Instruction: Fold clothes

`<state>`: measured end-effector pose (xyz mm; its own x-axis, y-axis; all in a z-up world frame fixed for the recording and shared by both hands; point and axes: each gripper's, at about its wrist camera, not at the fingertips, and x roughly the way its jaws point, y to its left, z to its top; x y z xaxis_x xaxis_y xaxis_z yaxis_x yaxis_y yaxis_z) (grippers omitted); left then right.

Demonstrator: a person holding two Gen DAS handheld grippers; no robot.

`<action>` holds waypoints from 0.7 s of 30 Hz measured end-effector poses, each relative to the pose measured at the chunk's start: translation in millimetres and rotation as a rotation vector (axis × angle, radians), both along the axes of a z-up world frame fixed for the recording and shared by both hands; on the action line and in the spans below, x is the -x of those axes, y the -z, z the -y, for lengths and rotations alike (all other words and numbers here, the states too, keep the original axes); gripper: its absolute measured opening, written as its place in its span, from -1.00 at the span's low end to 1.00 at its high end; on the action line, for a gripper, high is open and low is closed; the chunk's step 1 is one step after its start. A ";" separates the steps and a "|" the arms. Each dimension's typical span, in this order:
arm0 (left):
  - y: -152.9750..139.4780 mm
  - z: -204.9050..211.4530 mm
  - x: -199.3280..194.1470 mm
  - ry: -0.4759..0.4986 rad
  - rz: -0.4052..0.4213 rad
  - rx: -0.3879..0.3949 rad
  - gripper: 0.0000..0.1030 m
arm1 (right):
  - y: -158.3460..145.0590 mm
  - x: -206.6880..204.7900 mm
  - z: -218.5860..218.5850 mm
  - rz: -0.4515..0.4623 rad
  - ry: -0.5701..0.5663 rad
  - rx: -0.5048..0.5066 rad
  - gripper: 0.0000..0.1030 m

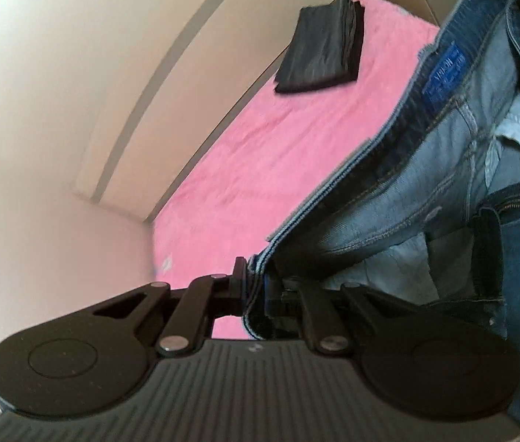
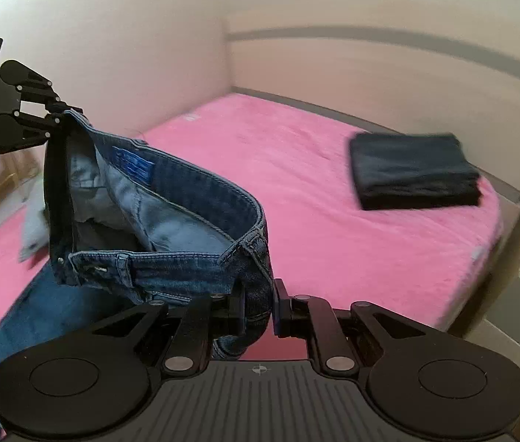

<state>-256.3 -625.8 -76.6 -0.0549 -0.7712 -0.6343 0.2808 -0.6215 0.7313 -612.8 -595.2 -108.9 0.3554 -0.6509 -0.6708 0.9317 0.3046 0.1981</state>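
jeans (image 2: pixel 171 228) aloft, pink bed (image 2: pixel 315 221), dark folded stack (image 2: pixel 414 171), pale walls (image 2: pixel 112 55)

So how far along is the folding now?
Done: one dark folded garment lies on the pink bed. In hand: the jeans hang unfolded, the left gripper and right gripper each shut on the waistband. Left: lay the jeans flat and fold them.
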 end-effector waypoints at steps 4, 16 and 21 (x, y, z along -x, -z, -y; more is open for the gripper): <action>54.3 86.1 93.1 0.054 0.029 -0.088 -0.86 | 41.3 66.6 71.0 -0.027 0.054 -0.044 -0.78; 203.5 251.3 192.1 -0.134 -0.082 -0.231 -0.14 | 175.2 133.8 165.6 -0.121 0.136 -0.212 0.28; 195.4 234.8 142.0 -0.248 -0.129 -0.203 0.20 | 157.8 124.6 152.7 -0.130 0.086 -0.212 0.28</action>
<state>-398.3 -860.6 -272.1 0.0290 -0.6301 -0.7760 0.5239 -0.6516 0.5486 -737.4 -747.9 -266.7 0.2068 -0.5152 -0.8317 0.9741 0.1877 0.1259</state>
